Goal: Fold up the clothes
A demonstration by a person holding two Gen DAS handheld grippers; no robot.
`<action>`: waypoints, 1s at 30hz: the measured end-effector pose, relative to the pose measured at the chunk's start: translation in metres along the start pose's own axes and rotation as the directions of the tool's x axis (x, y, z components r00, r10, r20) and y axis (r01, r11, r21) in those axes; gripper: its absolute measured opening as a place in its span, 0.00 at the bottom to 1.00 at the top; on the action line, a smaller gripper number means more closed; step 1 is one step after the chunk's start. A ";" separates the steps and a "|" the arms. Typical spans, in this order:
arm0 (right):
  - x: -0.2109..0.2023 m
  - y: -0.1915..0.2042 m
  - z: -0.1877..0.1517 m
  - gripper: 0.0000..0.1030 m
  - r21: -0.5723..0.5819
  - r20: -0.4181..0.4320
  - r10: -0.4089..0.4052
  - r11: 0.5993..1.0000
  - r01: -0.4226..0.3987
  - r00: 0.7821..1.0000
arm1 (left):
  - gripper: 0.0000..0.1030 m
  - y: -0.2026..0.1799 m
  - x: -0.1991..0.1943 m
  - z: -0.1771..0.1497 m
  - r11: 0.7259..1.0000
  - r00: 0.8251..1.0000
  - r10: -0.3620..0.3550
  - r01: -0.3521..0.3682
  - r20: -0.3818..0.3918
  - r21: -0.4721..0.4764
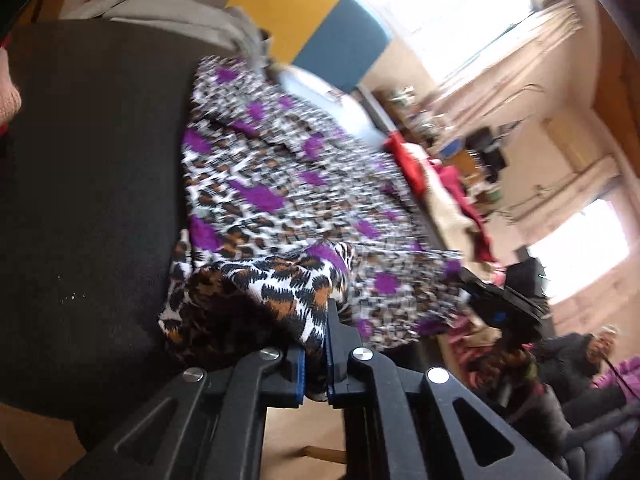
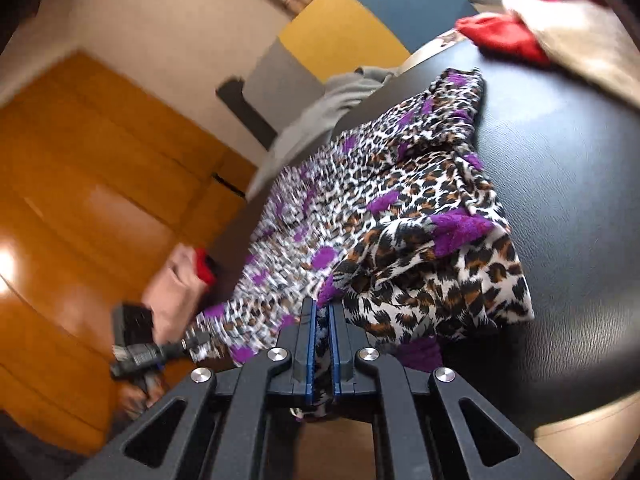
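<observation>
A leopard-print garment [image 1: 280, 184] with purple patches is stretched over the black table [image 1: 88, 160]. My left gripper [image 1: 316, 344] is shut on a bunched corner of it at the near edge. In the right wrist view the same garment [image 2: 400, 208] hangs in folds from my right gripper [image 2: 322, 320], which is shut on another edge of it. The far end of the cloth rests on the black table [image 2: 560, 200]. The right gripper [image 1: 500, 308] shows in the left wrist view at the right, and the left gripper [image 2: 148, 352] appears at the lower left of the right wrist view.
Grey clothes [image 1: 168, 8] lie at the table's far end, a red garment [image 2: 504, 36] and beige cloth [image 2: 580, 40] on another side, a pink item [image 2: 180, 292] near the left. A person [image 1: 580, 356] sits at the lower right. A wooden door [image 2: 100, 200] stands left.
</observation>
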State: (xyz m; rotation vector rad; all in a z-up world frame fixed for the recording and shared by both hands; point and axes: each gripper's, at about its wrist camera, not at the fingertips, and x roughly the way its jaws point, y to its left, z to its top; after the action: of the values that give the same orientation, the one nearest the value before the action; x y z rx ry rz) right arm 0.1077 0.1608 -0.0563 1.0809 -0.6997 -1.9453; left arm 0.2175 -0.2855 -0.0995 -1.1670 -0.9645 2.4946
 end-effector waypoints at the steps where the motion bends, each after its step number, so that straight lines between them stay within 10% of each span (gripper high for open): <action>1: -0.003 -0.002 0.001 0.07 0.036 0.018 0.037 0.999 -0.038 0.999 | 0.05 0.000 0.000 0.002 1.000 1.000 -0.012 0.012 0.004 -0.005; 4: -0.006 -0.006 0.013 0.08 0.114 0.075 0.131 0.984 -0.139 0.989 | 0.05 0.002 0.000 0.017 0.995 0.996 -0.085 0.087 0.034 -0.040; 7: 0.007 -0.003 0.024 0.11 0.098 -0.008 0.103 0.990 -0.102 0.995 | 0.05 0.002 0.012 0.027 1.000 1.000 0.006 -0.006 0.010 -0.021; 11: 0.013 -0.001 0.022 0.62 0.034 -0.097 0.006 0.999 -0.003 0.995 | 0.05 0.018 0.036 0.022 0.996 0.995 0.076 -0.079 -0.064 -0.048; 22: 0.058 0.005 0.002 0.68 -0.090 -0.187 -0.032 0.996 0.016 0.982 | 0.05 0.025 0.039 0.011 0.989 0.989 0.124 -0.129 -0.077 -0.072; 27: 0.057 0.020 0.003 0.04 -0.208 -0.200 -0.154 0.972 0.112 0.968 | 0.05 0.015 0.016 0.009 0.994 0.995 0.096 -0.096 -0.001 -0.046; 30: 0.048 0.023 0.009 0.04 -0.183 -0.184 -0.159 0.975 0.125 0.970 | 0.05 0.015 0.001 0.015 0.996 0.998 0.004 0.002 0.058 -0.088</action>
State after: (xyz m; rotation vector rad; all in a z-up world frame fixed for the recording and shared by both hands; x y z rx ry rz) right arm 0.0928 0.1090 -0.0553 1.2245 -0.3478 -1.9433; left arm 0.2068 -0.3030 -0.1029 -1.1261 -1.0994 2.5228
